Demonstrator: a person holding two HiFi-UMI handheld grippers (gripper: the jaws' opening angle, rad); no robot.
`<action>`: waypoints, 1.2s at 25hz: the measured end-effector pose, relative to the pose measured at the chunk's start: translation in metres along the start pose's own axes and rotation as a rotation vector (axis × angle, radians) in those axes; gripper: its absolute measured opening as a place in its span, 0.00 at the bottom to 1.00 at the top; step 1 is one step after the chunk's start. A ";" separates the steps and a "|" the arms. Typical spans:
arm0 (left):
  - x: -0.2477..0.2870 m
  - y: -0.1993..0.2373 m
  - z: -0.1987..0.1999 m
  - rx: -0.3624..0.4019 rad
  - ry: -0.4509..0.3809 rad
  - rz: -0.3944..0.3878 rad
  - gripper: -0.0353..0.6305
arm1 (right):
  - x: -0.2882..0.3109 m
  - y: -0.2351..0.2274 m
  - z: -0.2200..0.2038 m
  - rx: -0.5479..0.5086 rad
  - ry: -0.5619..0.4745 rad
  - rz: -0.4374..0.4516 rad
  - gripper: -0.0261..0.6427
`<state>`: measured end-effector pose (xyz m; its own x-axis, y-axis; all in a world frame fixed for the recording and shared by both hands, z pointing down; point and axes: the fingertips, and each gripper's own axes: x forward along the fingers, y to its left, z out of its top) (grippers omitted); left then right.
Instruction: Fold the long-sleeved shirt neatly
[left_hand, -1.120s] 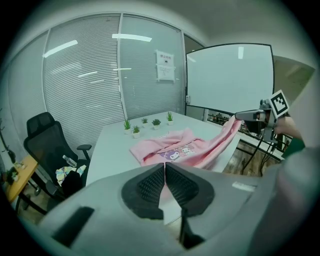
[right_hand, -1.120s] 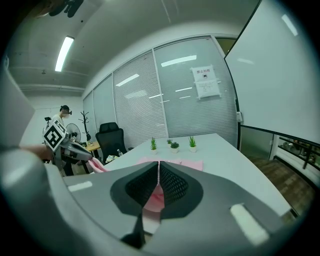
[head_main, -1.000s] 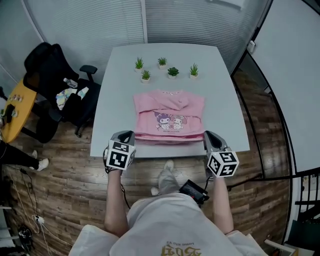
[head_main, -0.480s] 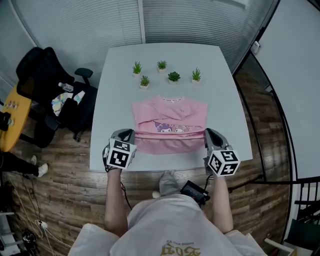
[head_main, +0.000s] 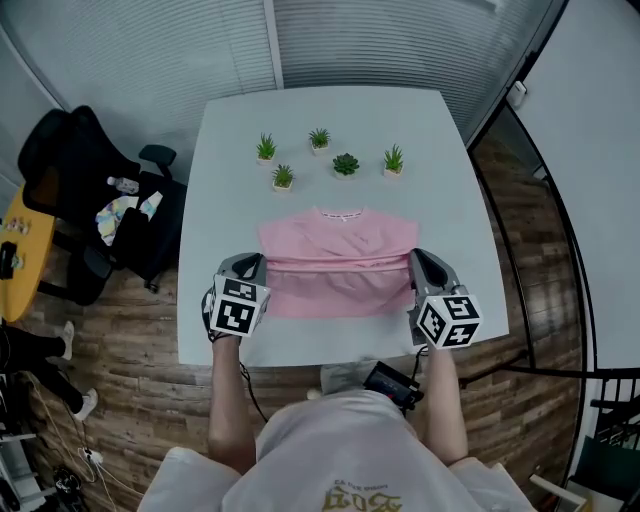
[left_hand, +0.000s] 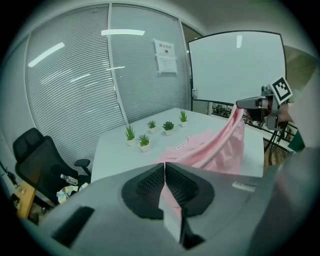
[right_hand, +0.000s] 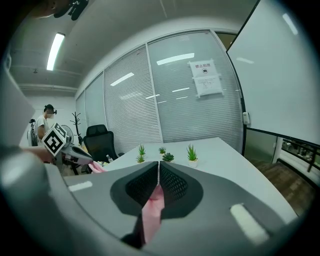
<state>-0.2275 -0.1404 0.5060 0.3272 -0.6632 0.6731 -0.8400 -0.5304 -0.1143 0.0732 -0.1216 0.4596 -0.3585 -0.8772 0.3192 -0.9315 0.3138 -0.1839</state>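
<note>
Inside left tongs (left_hand: 164, 167), right tongs (right_hand: 158, 170): shirt (head_main: 338, 240) corners pinched, hidden.

Tabletop (head_main: 445, 130): white, squarish, bare along its far edge and both sides.
Plants (head_main: 346, 164): five small green ones in pale pots on the far half of the tabletop, four in a loose row and the fifth (head_main: 283, 177) just nearer, at the left.
Chair (head_main: 70, 160): black office chair, left of the tabletop.
Bottle (head_main: 122, 185): lies on the chair.
Cloth (head_main: 118, 212): colourful, bunched just beside the bottle.
Yellow table (head_main: 22, 250): curved edge at the far left.
Floor (head_main: 130, 390): dark wood planks.
Cables (head_main: 60, 440): loose on the floor, lower left.
Blinds (head_main: 200, 50): grey slats beyond the tabletop.
Notice (left_hand: 166, 56): white sheet on the glass wall.
Whiteboard (left_hand: 235, 65): blank, right of the notice.
</note>
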 end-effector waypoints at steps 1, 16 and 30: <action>0.005 0.003 0.003 0.000 0.003 0.002 0.08 | 0.006 -0.003 0.002 0.002 0.001 0.001 0.07; 0.062 0.038 0.046 -0.008 0.018 0.038 0.08 | 0.080 -0.041 0.023 0.016 0.003 0.034 0.07; 0.139 0.049 0.030 -0.051 0.101 0.064 0.08 | 0.149 -0.075 -0.019 0.004 0.119 0.046 0.07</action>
<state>-0.2104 -0.2745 0.5725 0.2295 -0.6368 0.7361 -0.8795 -0.4596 -0.1234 0.0881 -0.2685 0.5385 -0.4059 -0.8127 0.4181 -0.9137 0.3513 -0.2042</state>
